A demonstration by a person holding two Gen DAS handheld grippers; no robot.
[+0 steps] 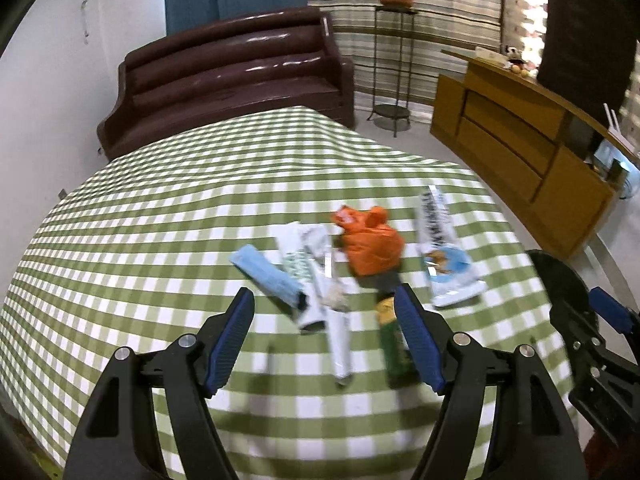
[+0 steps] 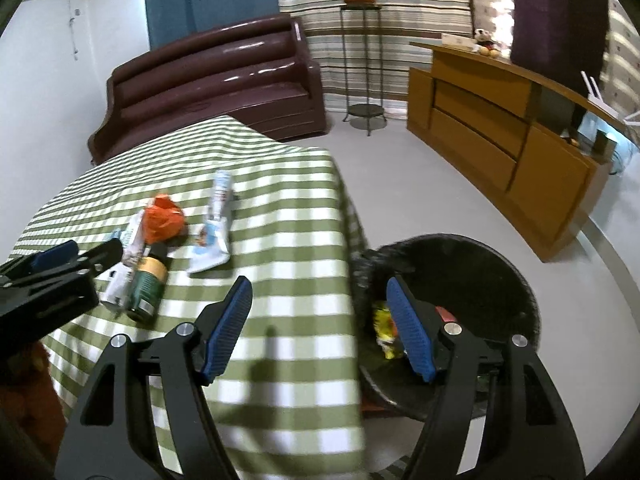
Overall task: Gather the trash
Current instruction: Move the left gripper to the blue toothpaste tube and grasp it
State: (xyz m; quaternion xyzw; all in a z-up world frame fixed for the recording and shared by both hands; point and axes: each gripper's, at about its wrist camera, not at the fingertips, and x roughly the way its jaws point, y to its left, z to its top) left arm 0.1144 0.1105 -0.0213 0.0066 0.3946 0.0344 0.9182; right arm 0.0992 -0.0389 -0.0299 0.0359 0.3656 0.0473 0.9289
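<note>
Open left claw (image 1: 326, 314) above green can (image 1: 394, 340), lengthwise toward camera.

Left gripper (image 1: 325, 308) and right gripper (image 2: 320, 294) both spread wide, holding nothing.

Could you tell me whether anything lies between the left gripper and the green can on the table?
Nothing visible does. The left gripper hangs open above the tablecloth, and the green can lies beside its right finger, unobstructed; the orange bag sits beyond the can.
</note>
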